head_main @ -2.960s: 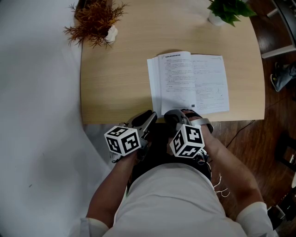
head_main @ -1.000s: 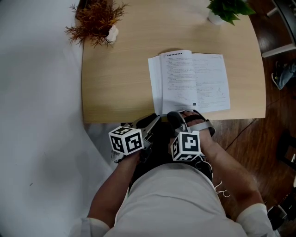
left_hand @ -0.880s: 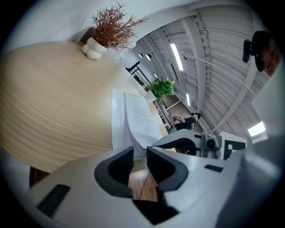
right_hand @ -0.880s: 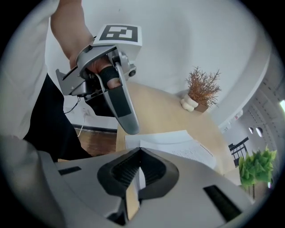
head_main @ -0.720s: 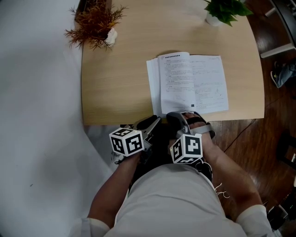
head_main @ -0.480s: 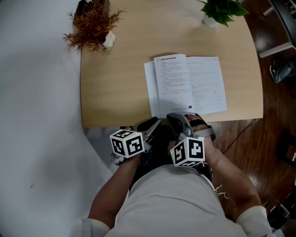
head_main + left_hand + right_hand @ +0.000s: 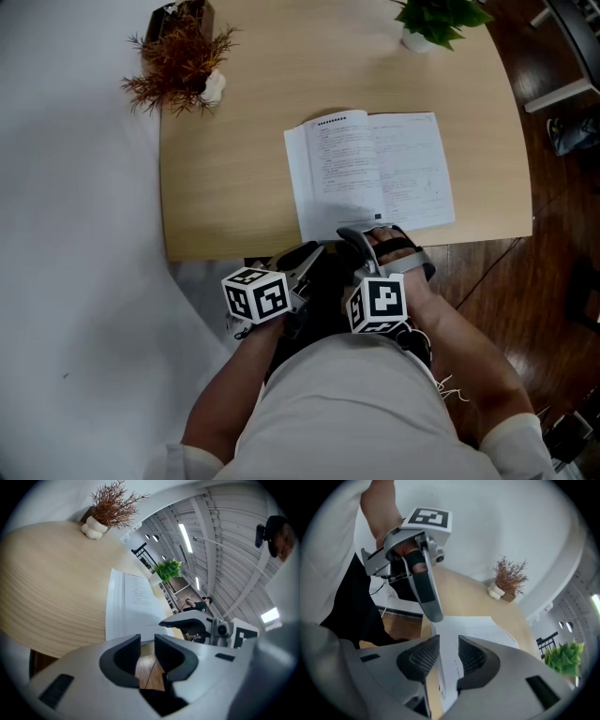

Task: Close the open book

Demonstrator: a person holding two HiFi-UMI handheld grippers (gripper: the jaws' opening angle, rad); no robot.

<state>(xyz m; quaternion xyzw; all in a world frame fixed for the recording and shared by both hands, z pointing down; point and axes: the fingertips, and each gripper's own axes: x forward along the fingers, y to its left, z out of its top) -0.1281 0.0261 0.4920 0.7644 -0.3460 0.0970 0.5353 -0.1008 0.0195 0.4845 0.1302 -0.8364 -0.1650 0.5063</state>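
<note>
Beyond the book's left and far edges the table gives open room, while its near edge lies just inside the table rim. At that edge the right gripper's jaws are opening with the page margin showing between them (pads not pressing it). The left gripper, jaws slightly apart and empty, hangs off the near-left corner. Since a second ago the book lies open as before, and a dried plant and a green plant stand well past its far corners, blocking nothing.
</note>
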